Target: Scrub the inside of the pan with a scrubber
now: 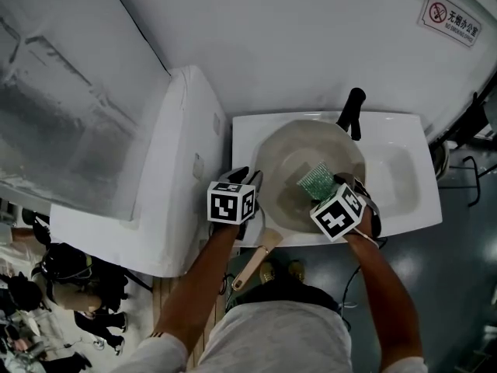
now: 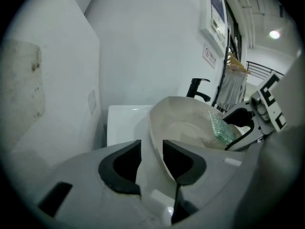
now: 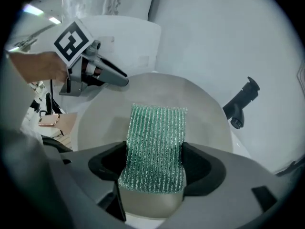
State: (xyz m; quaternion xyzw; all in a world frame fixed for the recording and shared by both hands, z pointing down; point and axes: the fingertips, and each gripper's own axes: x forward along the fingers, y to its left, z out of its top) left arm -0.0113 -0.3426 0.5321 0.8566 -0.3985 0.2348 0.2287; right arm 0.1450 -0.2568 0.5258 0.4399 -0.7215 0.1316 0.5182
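Observation:
A pale round pan (image 1: 283,158) lies in the white sink (image 1: 400,173), its wooden handle (image 1: 252,259) sticking out over the front edge. My left gripper (image 1: 252,183) is at the pan's left rim. In the left gripper view the thin rim (image 2: 157,142) runs between the jaws of the left gripper (image 2: 152,156), which stand apart without pressing on it. My right gripper (image 3: 155,166) is shut on a green mesh scrubber (image 3: 156,137), held over the pan's inside (image 3: 102,116). In the head view the scrubber (image 1: 317,181) hangs above the pan's right half.
A black faucet (image 1: 351,111) rises behind the pan at the sink's back edge. A white cabinet-like block (image 1: 167,177) stands close on the left of the sink. The sink basin to the right of the pan holds nothing. Grey floor lies below right.

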